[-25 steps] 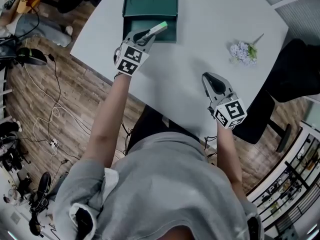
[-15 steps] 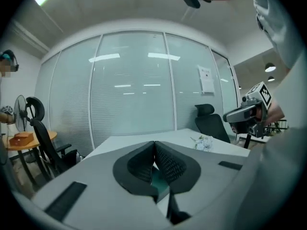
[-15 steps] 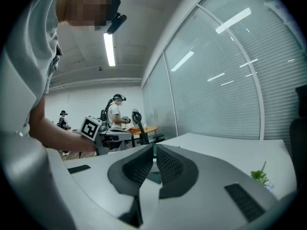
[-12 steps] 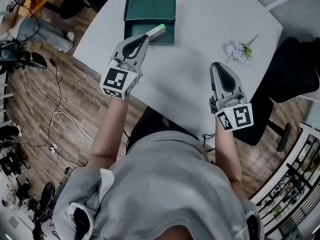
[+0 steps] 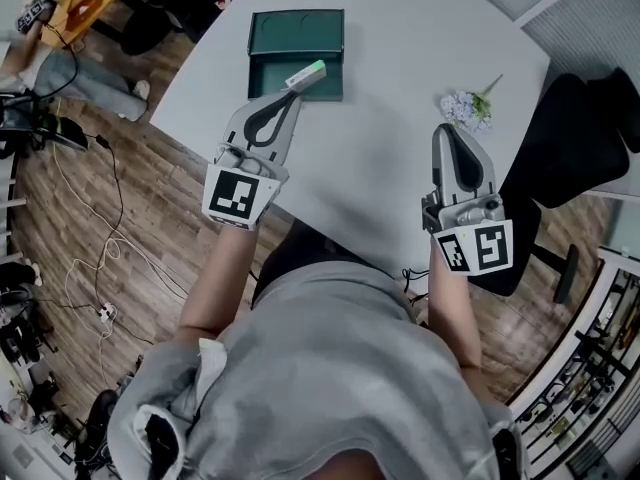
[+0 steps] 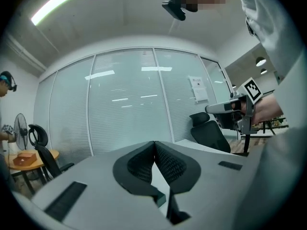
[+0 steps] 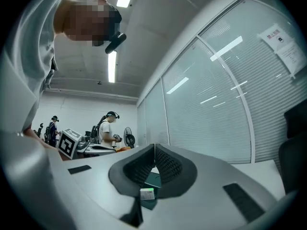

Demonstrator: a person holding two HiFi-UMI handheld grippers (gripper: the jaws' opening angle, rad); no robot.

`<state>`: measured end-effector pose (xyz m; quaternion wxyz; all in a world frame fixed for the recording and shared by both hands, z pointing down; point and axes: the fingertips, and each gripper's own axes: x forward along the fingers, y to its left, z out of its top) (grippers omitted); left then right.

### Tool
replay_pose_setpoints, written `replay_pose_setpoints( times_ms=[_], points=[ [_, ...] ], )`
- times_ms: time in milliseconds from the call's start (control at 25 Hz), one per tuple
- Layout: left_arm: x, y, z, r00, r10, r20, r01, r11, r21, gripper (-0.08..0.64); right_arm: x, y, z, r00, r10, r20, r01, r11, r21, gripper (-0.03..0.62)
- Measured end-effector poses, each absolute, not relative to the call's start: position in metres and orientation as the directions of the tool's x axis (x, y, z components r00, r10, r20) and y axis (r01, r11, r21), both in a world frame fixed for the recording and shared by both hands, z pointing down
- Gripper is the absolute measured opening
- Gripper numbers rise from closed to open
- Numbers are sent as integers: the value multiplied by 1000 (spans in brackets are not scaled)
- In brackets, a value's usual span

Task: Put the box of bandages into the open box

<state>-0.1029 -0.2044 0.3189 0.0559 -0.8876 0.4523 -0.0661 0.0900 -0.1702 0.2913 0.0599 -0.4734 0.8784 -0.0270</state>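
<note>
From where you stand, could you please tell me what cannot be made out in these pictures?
- Bandage box: too small in the head view to tell whether it lies flat in the open box or leans on its wall; its print is unreadable.
- Left gripper view: the shut left gripper hides nearly all of the table with its own body.
- Flowers: too small in the head view to tell their kind.

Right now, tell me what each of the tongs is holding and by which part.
Nothing is held. The left tongs and right tongs are both shut and empty; the bandage box rests loose at the front edge of the open green box.
</note>
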Motion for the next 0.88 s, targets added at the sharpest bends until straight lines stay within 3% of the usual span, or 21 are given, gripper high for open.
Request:
replay_pose_setpoints(
  times_ms=[880],
  points=[
    [-97, -186, 290, 575, -818, 6, -809, -569, -144, 20, 76, -148, 267, -527, -840, -130, -836, 540, -99, 51]
  ],
)
